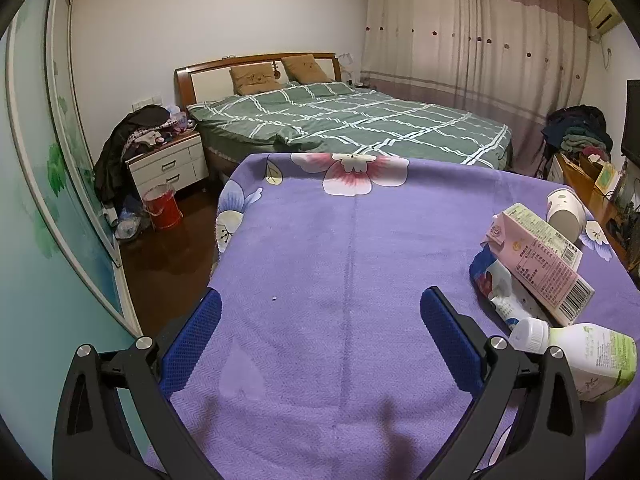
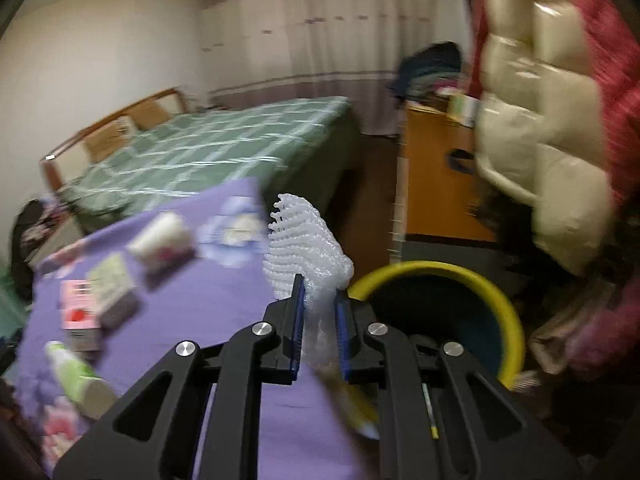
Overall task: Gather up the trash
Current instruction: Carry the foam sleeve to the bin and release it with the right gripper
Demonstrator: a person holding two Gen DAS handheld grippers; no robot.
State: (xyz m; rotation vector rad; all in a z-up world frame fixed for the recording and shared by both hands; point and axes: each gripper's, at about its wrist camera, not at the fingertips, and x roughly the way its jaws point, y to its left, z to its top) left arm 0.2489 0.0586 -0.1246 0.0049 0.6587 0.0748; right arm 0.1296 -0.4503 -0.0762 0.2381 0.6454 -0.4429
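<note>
The purple-clothed surface [image 1: 340, 264] filled the bedroom's foreground. Your right claw [image 2: 318, 320] pinched the white foam netting [image 2: 300, 240] just beside the yellow-rimmed bin [image 2: 508, 300]; it looked feather-light, squashy and easily crushed. Your left claw [image 1: 320, 340] stood open.

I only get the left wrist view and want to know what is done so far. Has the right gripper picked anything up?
Observer: Yes. The right gripper is shut on a white foam net sleeve.
Operator: Is there a bin nearby? I see none.
Observer: A yellow-rimmed bin stands just right of the purple-covered table, and the sleeve sits close to its rim in the right wrist view.
Operator: Anything beyond that bin?
Observer: A cream and red puffer jacket hangs above it, beside an orange cabinet.
</note>
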